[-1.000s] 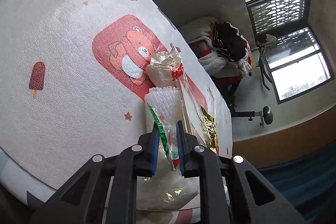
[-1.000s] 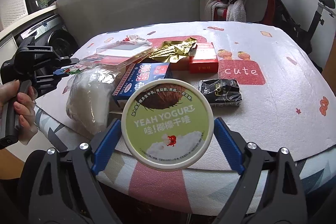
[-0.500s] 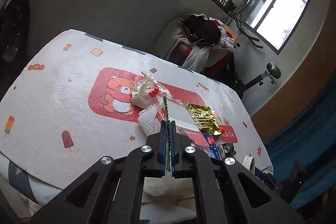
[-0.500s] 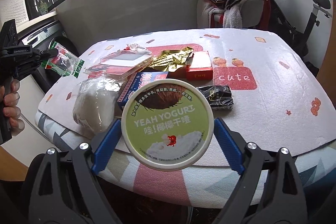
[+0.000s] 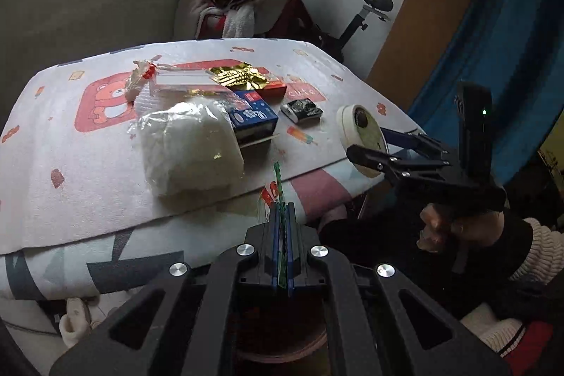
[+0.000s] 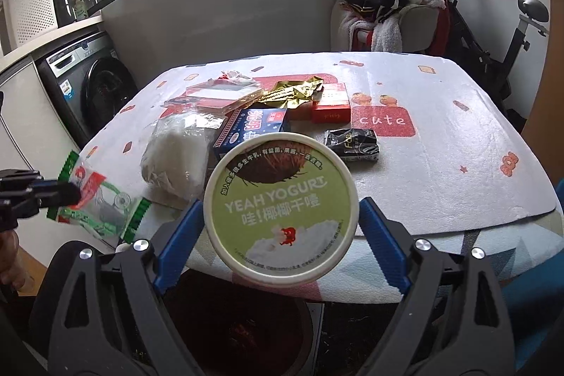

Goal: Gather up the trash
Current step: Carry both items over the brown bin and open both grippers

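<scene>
From the left wrist view, the left tool (image 5: 281,235) was clenched on a thin green-edged plastic wrapper (image 5: 278,185), seen edge-on and held off the near edge of the bench (image 5: 70,143). Judged light, limp and slick, the wrapper is best pinched flat across its face, as here. Beyond it the right tool (image 5: 373,143) carried the yogurt tub (image 5: 356,129) over the bench corner. A white plastic bag (image 5: 190,147), blue carton (image 5: 252,117), gold foil (image 5: 239,76) and black packet (image 5: 301,110) remained on the bench. From the right wrist view, the right tool (image 6: 282,228) gripped the yogurt tub (image 6: 282,210) across its sides with its jaws spread wide; the paper wall looked light and crushable, so only moderate pressure is advisable. Its lid was on and the contents could not be determined. Below both tools stood a dark round bin (image 6: 239,330), its contents indistinct.
</scene>
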